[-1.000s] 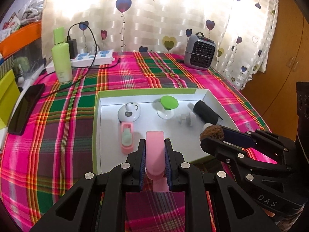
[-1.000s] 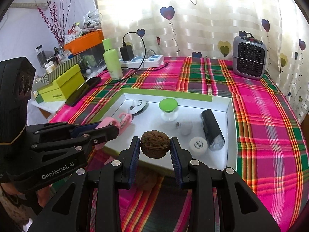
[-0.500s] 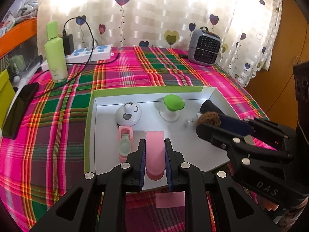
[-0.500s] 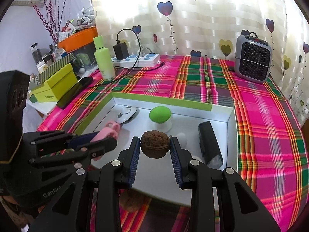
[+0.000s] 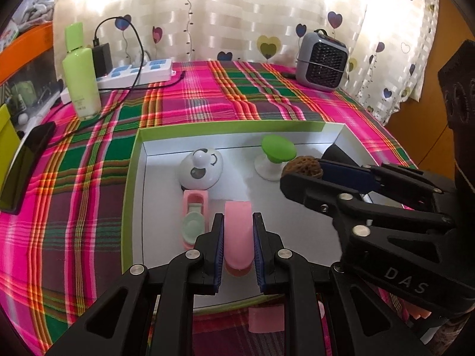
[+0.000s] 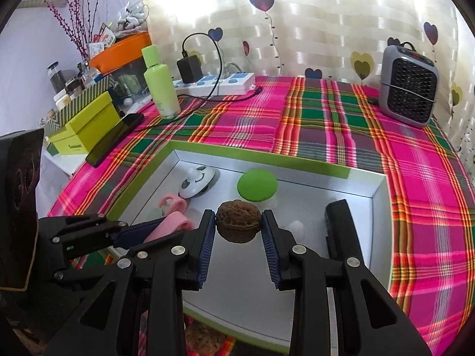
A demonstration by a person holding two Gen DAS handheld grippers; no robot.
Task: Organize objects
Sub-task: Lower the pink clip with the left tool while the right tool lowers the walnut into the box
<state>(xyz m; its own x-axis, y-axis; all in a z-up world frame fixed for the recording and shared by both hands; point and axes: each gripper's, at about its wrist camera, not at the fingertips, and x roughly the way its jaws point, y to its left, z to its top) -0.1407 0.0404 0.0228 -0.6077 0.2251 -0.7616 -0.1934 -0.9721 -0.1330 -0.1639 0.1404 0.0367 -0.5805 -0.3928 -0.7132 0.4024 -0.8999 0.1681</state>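
Observation:
My left gripper (image 5: 237, 237) is shut on a pink oblong piece (image 5: 238, 237) and holds it over the near part of the white tray with green rim (image 5: 136, 160). My right gripper (image 6: 238, 228) is shut on a brown walnut (image 6: 238, 225) above the tray's middle; the walnut also shows in the left wrist view (image 5: 302, 169). In the tray lie a white smiley dome (image 5: 202, 167), a green-capped white jar (image 5: 277, 154), a pink toy toilet (image 5: 194, 213) and a black case (image 6: 341, 231).
On the plaid cloth stand a green bottle (image 5: 81, 74), a power strip with charger (image 5: 136, 69), a grey heater (image 5: 322, 56) and a black phone (image 5: 25, 163). A second walnut (image 6: 204, 338) and a pink slip (image 5: 265, 319) lie before the tray. Yellow-green boxes (image 6: 86, 124) sit left.
Both grippers have moved forward over the tray with their objects still held. The tray contents have not moved.

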